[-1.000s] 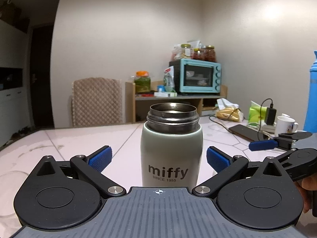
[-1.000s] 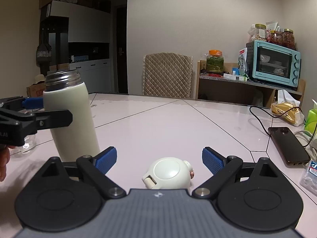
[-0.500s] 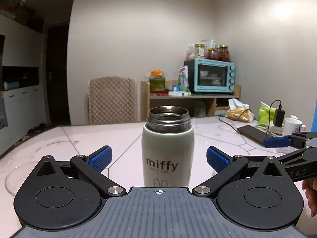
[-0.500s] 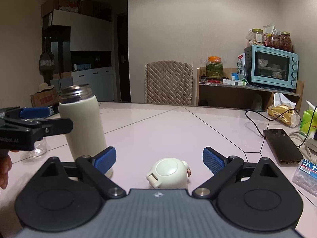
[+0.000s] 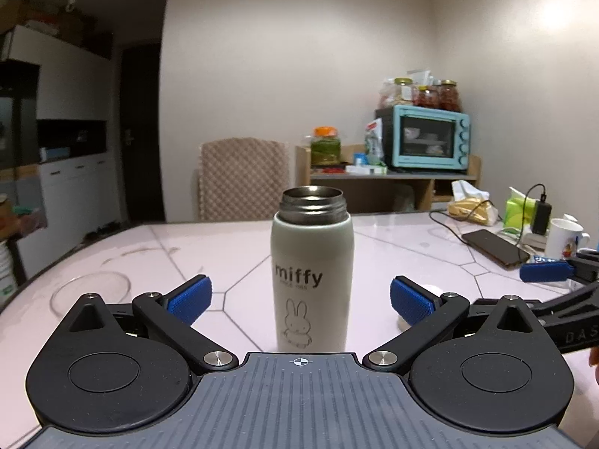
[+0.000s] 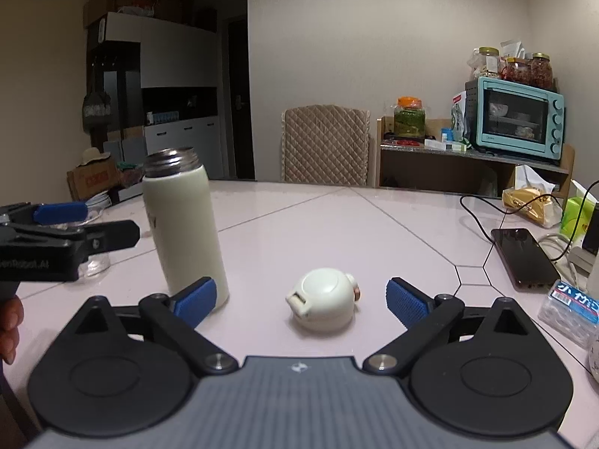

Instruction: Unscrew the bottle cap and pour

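A cream "miffy" bottle (image 5: pixel 312 280) stands upright and uncapped on the pale table, its steel mouth open. My left gripper (image 5: pixel 299 301) is open, with the bottle beyond its blue pads, apart from them. The bottle also shows in the right wrist view (image 6: pixel 183 224) at left. Its round cream cap (image 6: pixel 324 303) lies on the table between the open pads of my right gripper (image 6: pixel 301 301), untouched. The left gripper (image 6: pixel 56 232) shows at the left edge of the right wrist view, the right gripper (image 5: pixel 550 277) at the right edge of the left wrist view.
A clear glass bowl (image 5: pixel 90 292) sits on the table at left. A phone (image 6: pixel 524 256) on a cable, a white mug (image 5: pixel 563 237), tissue packs and a snack bag lie at right. A chair (image 6: pixel 324 144) and a shelf with a teal oven (image 6: pixel 514 118) stand behind.
Both grippers have drawn back and risen a little; the bottle and the cap look farther and smaller. The bottle and cap stay put on the table. Both jaws remain open.
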Available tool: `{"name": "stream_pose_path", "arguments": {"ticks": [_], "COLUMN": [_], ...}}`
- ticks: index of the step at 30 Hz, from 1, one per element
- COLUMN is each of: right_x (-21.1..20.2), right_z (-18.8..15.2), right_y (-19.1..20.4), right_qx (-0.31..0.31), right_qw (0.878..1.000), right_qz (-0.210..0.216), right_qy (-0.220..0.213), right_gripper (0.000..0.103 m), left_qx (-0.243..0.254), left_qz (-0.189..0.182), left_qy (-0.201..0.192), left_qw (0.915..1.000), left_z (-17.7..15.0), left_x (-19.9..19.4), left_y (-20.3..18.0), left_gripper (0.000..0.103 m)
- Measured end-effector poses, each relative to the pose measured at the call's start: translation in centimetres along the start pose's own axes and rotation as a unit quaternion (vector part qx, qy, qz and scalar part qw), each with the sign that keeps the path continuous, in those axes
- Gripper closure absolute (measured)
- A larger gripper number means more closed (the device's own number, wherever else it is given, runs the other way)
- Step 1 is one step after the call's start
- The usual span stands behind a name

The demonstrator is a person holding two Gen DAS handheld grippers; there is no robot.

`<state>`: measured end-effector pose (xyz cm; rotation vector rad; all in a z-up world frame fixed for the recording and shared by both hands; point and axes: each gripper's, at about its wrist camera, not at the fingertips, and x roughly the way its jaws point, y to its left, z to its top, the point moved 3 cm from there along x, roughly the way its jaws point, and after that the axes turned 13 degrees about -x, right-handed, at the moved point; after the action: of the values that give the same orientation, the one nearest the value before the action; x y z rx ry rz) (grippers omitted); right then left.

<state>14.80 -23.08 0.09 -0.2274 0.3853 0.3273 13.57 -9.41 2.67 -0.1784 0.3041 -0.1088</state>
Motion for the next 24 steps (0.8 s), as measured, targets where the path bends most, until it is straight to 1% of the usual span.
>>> {"name": "stream_pose_path", "arguments": {"ticks": [7, 16, 24], "right_x": [-1.4, -3.2, -5.2], "right_z": [-0.8, -1.6, -2.3], "right_y": [0.3, 0.9, 1.3], "right_qx": [0.003, -0.001, -0.003], "right_qw": [1.000, 1.000, 1.000], "right_qz": [0.002, 0.005, 0.007], "right_qy": [0.013, 0.025, 0.029], "right_gripper": [0.003, 0.000, 0.000], "left_qx": [-0.003, -0.011, -0.015], "left_qz": [0.007, 0.028, 0.032], "left_qy": [0.010, 0.020, 0.022], "left_qw": [0.9999, 0.9994, 0.9991], "left_z": [-0.8, -1.5, -2.1], "left_x": [-1.2, -3.2, -5.0], "left_y": [-0.6, -0.9, -1.5], "left_gripper": [0.000, 0.000, 0.000]}}
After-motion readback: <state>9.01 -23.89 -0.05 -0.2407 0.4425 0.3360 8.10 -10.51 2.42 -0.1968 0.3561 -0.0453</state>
